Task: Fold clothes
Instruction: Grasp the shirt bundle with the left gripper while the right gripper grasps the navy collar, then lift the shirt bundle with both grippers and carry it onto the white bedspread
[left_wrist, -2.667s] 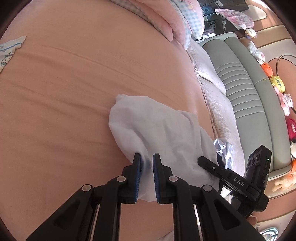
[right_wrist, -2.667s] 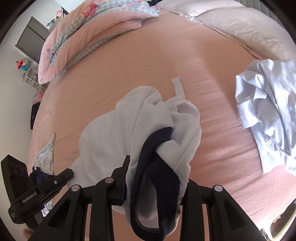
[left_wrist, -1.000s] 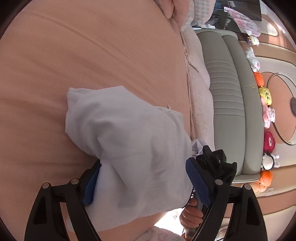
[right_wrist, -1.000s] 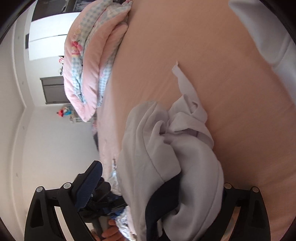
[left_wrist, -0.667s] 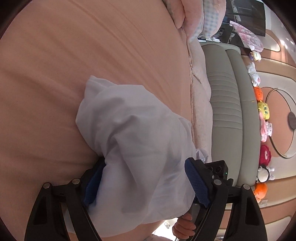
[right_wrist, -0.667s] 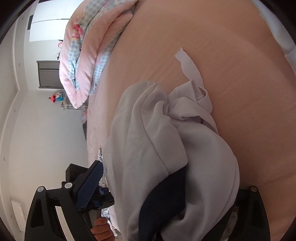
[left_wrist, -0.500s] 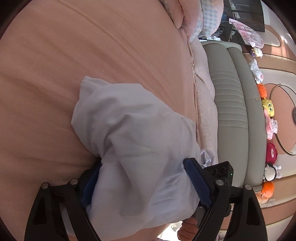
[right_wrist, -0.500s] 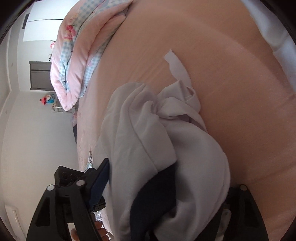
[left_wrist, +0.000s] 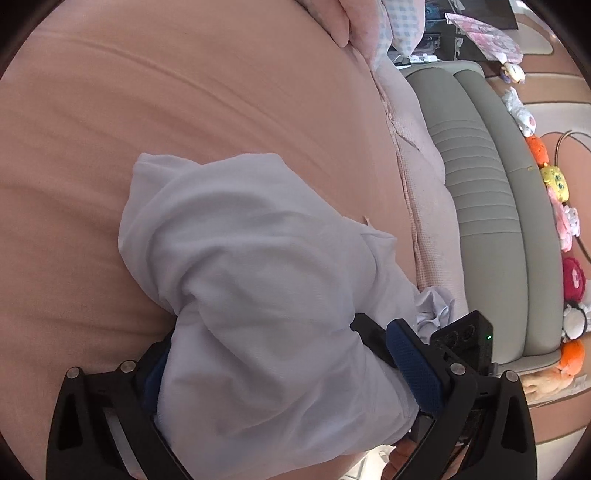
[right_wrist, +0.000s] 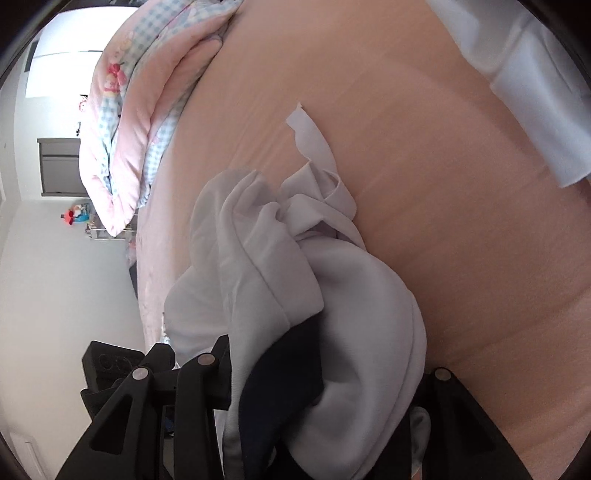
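garment: crumpled white cloth garment (left_wrist: 258, 280) on peach bed sheet (left_wrist: 184, 92), bulging between both hand-held grippers
left hand-held gripper (left_wrist: 280, 373): jaws opening, spread around it
right hand-held gripper (right_wrist: 321, 373): jaws closing onto its navy-lined fold

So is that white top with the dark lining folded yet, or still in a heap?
Still in a heap: the white top lies bunched in loose folds, a strap trailing onto the bedsheet.

no legible text, labels or numbers

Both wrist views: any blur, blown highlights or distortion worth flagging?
Left wrist view: sharp, evenly lit; fisheye bows the grey headboard. Right wrist view: the window at top left is blown out, the white garment slightly soft, and the frame's corners are dark.
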